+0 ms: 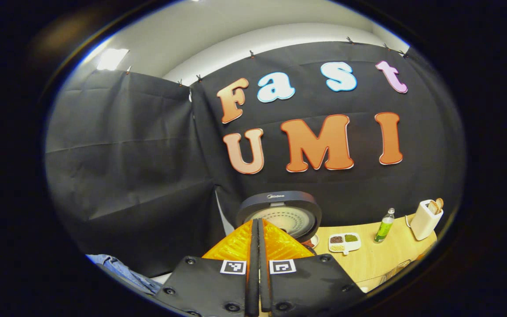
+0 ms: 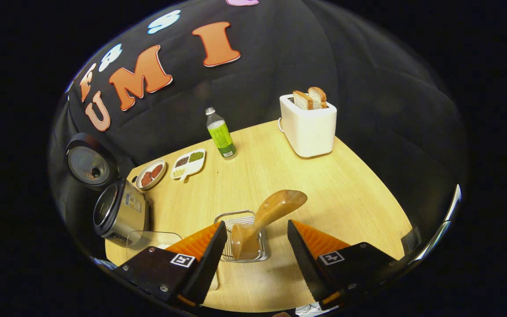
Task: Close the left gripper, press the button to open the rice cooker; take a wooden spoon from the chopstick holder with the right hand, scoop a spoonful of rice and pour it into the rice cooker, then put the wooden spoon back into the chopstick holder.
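Wood first: the wooden spoon (image 2: 267,215) stands tilted in the wire chopstick holder (image 2: 244,237) on the table (image 2: 346,189), bowl end up and leaning to the right in the right gripper view. The right gripper (image 2: 257,246) sits w/ fingers spread wide, one on each side of holder and spoon, touching neither. Step in hand, by my read: grab the spoon. To do it well, come lower & centre on the shaft betw. the bowl and the holder rim, close square across it so it doesn't swivel, then lift along its lean, else the light wire holder may drag or tip.

Left gripper (image 1: 258,246): jaws pressed together, nothing betw. them, raised in front of the rice cooker. Rice cooker (image 2: 119,211) is open already, lid (image 2: 90,162) up; inner pot contents can't be made out.

Containers:
- clear tub (image 2: 154,240) beside the cooker, just left of the right gripper's finger; prob. the rice, contents not clear
- round dish (image 2: 151,175) w/ reddish stuff
- white divided tray (image 2: 188,164) w/ dark, green & pale grains
- green bottle (image 2: 221,134), capped
- white toaster (image 2: 308,125), two bread slices (image 2: 310,99) up
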{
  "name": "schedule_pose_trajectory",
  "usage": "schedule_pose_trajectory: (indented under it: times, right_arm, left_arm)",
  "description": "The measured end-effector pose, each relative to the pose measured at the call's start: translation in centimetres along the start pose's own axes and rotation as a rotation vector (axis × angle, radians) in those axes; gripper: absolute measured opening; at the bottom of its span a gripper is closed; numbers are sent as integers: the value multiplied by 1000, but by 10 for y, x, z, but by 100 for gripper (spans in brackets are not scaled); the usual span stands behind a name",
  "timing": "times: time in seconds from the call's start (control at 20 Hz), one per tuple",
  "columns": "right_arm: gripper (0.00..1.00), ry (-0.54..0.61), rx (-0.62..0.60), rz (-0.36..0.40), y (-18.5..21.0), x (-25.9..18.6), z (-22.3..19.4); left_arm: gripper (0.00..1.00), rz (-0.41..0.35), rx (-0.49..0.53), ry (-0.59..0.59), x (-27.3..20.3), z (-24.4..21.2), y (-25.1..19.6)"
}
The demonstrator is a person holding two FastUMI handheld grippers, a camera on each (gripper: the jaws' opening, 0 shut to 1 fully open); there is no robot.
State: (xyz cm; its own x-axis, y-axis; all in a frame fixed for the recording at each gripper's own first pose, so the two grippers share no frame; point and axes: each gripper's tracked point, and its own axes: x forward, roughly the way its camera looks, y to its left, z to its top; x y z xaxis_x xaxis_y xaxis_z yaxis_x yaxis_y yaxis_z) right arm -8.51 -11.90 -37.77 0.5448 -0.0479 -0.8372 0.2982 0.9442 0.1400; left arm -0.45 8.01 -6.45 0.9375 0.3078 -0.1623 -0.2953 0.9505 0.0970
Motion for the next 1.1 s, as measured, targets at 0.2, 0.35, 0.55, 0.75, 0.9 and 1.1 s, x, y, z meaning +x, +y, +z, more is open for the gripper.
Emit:
schedule_pose_trajectory:
  times: [0.2, 0.35, 0.55, 0.75, 0.9, 1.1]
  right_arm:
    - [66, -4, 61, 9, 1, 20, -3]
    - [45, 39, 99, 39, 9, 31, -11]
    - [25, 76, 105, 68, 17, 33, -15]
    - [17, 67, 140, 73, 18, 34, -13]
    - [14, 54, 122, 75, 23, 32, -14]
    - [13, 45, 93, 82, 29, 33, -12]
  left_arm:
    - [6, 41, 56, -5, -31, -9, -9]
    - [5, 14, 82, 2, -49, -16, -39]
    - [6, 3, 79, 47, -59, -30, -58]
    - [5, 12, 96, 72, -65, -40, -62]
    - [5, 17, 105, 94, -69, -46, -61]
    - [5, 12, 111, 88, -72, -48, -62]
